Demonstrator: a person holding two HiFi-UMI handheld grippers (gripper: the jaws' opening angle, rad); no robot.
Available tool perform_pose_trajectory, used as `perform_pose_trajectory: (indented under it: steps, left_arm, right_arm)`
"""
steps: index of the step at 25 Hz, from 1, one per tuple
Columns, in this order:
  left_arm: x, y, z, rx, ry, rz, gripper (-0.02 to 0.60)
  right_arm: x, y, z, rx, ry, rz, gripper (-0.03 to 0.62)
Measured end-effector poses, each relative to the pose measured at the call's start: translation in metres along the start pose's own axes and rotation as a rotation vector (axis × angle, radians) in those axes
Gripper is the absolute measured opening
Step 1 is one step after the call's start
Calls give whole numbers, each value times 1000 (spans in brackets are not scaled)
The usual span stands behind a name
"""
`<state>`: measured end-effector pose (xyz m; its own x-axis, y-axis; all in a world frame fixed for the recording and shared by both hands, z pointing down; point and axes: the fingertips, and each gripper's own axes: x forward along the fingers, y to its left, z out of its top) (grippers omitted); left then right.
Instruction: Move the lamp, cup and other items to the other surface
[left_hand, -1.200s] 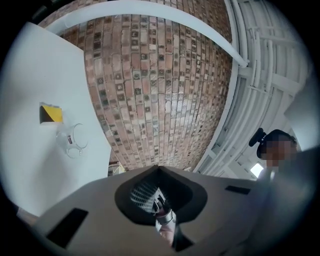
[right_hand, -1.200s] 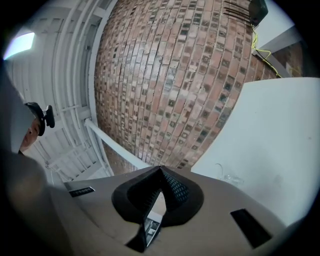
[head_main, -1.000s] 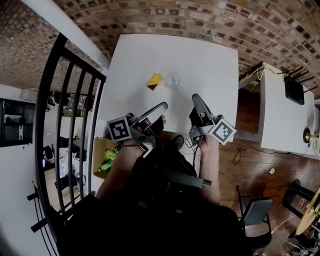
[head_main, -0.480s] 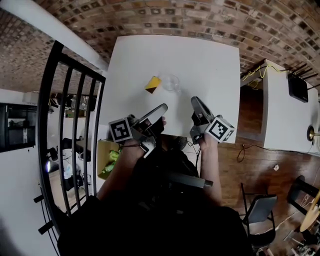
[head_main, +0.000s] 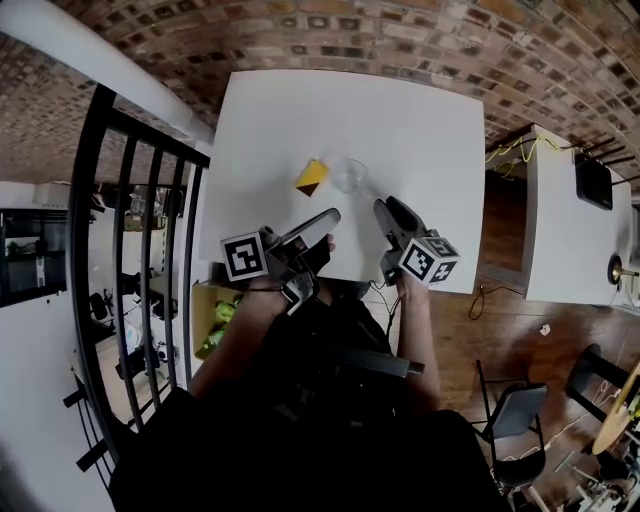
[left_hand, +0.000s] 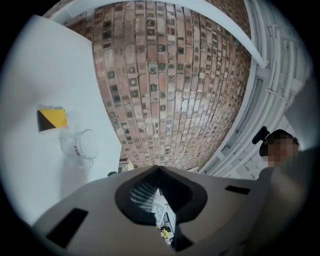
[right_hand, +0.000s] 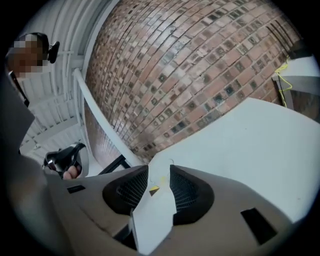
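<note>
Fig. Two grippers above a white table (head_main: 420, 120).
Left gripper (head_main: 330, 216): jaws together, empty. Right gripper (head_main: 384, 207): jaws narrowly apart, just opening, nothing between them. Cup (head_main: 349, 175) on the table just beside a yellow block (head_main: 311, 177).

The worktop (head_main: 400, 120) is bare from twelve to three o'clock of the cup (head_main: 349, 175); a yellow block (head_main: 311, 177) (just beside it) sits at nine, with a railing (head_main: 155, 128) farther out.

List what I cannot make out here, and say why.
Print on the cup: too small to read, left gripper view.
Yellow and black block: too small to identify, head view.
Brass thing at the right edge: too small, partly cut off, head view.
Green things: partly hidden by the arm, head view.
</note>
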<state>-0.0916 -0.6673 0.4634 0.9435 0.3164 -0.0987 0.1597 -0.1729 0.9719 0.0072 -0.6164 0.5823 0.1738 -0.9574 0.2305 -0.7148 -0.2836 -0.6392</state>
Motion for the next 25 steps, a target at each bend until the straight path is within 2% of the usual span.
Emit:
perform_pose_trajectory:
  steps: [10, 17, 25]
  left_arm:
    - [0, 21, 22, -25, 23, 31, 2]
    - [6, 22, 33, -6, 19, 49, 2]
    - [-2, 24, 42, 6, -15, 78, 2]
  right_arm:
    - [34, -24, -33, -217, 141, -49, 202]
    - [56, -33, -52, -523, 253, -19, 202]
    - [72, -32, -57, -681, 293, 27, 170]
